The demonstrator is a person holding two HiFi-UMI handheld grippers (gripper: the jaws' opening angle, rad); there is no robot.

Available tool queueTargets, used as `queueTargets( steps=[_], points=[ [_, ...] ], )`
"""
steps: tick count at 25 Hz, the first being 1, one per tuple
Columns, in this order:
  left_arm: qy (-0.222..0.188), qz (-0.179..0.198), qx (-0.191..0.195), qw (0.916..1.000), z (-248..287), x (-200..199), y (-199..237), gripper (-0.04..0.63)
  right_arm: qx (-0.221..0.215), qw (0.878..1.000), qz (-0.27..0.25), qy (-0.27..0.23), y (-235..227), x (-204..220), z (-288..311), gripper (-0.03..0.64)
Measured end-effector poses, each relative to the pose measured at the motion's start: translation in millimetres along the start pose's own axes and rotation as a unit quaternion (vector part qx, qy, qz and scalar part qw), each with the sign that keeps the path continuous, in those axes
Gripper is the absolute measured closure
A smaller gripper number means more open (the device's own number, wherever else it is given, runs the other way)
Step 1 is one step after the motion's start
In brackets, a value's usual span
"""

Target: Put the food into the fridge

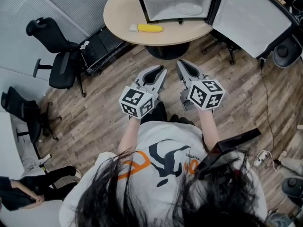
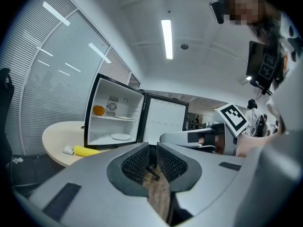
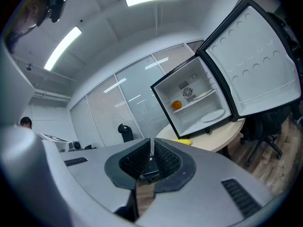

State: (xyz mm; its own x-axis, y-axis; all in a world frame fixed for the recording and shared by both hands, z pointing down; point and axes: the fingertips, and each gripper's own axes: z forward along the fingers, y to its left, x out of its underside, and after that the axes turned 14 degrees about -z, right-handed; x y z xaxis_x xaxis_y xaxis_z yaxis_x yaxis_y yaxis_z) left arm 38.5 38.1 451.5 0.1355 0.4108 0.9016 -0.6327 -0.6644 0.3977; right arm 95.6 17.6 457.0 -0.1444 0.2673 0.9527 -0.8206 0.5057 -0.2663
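While held side by side, left tongs (image 1: 160, 71) and right tongs (image 1: 183, 64) both closed, empty (banana (image 1: 149, 28) lies on table (image 1: 122, 8)).

The head view's top edge cuts the open white fridge (image 1: 175, 4). A small white item (image 1: 134, 28) left of it is unidentifiable.

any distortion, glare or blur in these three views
Head view: sharp, evenly lit, the round table only mildly bowed. Left gripper view: strong fisheye with dark corners, the ceiling light blown out to white. Right gripper view: same fisheye, curving the fridge door.
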Motion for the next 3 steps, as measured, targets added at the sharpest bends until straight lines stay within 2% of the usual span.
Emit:
queueTargets(
  steps=[3],
  points=[
    [0.002, 0.000, 0.000, 1.0000, 6.2, -1.3, 0.3, 0.546, 0.003, 1.000, 0.002, -0.001, -7.3, -2.1, 0.3, 0.581]
  ],
)
